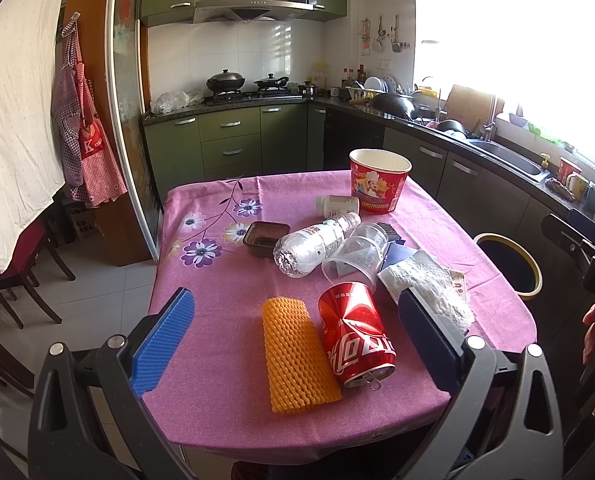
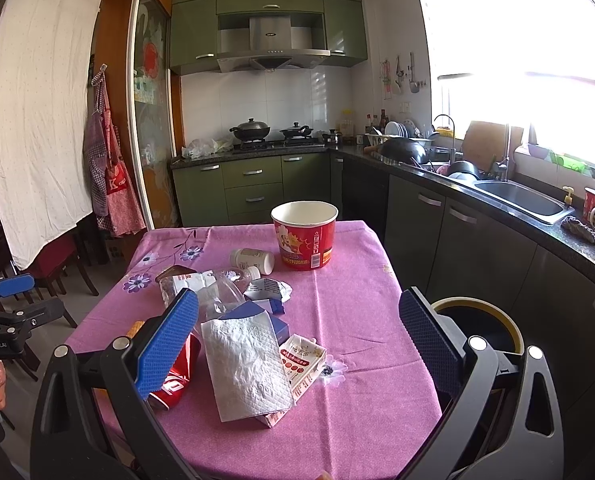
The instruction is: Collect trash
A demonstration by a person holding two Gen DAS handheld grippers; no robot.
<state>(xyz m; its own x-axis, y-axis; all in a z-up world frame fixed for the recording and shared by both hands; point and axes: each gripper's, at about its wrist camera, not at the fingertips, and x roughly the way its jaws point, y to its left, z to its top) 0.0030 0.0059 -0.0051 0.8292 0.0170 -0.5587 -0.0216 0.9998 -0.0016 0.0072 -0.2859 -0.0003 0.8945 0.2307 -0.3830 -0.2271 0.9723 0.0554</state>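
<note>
Left gripper [image 1: 297,320] spread wide, blue ribbed rubber pads [image 1: 163,340] on black plastic arms, gripping nothing, poised over the near edge of the table [image 1: 217,412]. Right gripper [image 2: 297,336] likewise spread and empty, same knobbly blue pads [image 2: 167,344], held above the near right part of the tabletop.

Draped over the table: a pink cloth, matte and finely grained, printed with purple and white flowers. Scattered on it, the trash:

- Orange foam netting sleeve [image 1: 297,356], a soft honeycomb-textured tube, lying flat between the left pads.
- Just beside it, touching along one side: a dented red aluminium cola can [image 1: 357,340] on its side, pull tab toward the camera.
- Crumpled white paper towel [image 2: 247,368], quilted with an embossed diamond pattern, overlapping a small flattened red-and-white carton [image 2: 303,360].
- Partly under the towel, a dark blue cardboard box [image 2: 277,326].
- Clear thin plastic cup [image 1: 357,258] tipped over, next to a crinkled clear water bottle [image 1: 317,242] lying down.
- Brown ribbed plastic tray [image 1: 263,238], shallow and rectangular, left of the bottle.
- Small white pill bottle [image 1: 337,205] on its side, near a red paper bucket [image 1: 379,182] standing upright, round, open-topped, with a cartoon chef print.

Off the table's right edge, lower down: a round bin [image 2: 479,326] with a pale yellow rim and a dark interior.
</note>
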